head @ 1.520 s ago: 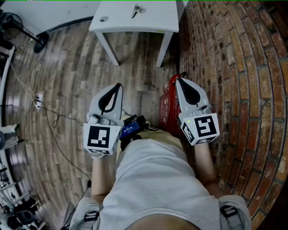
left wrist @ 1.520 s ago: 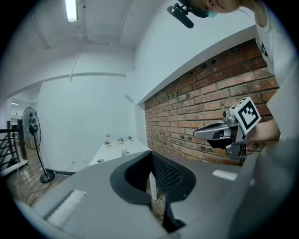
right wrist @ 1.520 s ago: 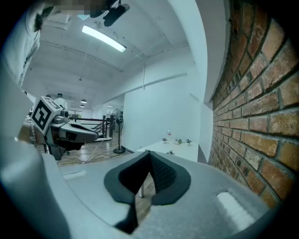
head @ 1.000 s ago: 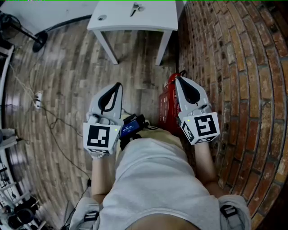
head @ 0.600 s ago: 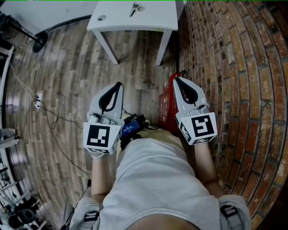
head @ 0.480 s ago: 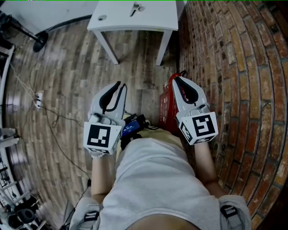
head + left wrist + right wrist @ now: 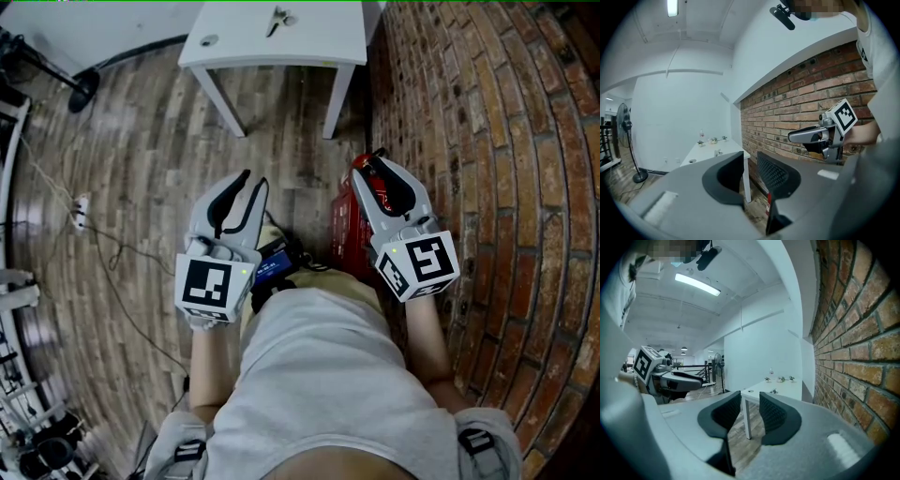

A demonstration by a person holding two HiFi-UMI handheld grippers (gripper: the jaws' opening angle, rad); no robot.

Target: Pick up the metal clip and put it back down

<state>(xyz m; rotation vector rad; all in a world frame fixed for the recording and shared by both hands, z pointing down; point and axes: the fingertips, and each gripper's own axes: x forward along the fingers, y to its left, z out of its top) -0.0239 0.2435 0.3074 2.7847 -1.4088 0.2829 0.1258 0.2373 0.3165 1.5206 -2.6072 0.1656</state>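
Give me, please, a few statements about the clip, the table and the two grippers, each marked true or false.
1. The metal clip lies on the white table. True.
2. The right gripper holds the metal clip. False: its jaws stand apart with nothing between them, having just been opening.
3. The jaws of the left gripper are pressed together. False: they stand apart and empty, having just been opening.
4. A brick wall runs along the person's right side. True.
5. The red basket stands on the table. False: it stands on the wooden floor beside the wall.
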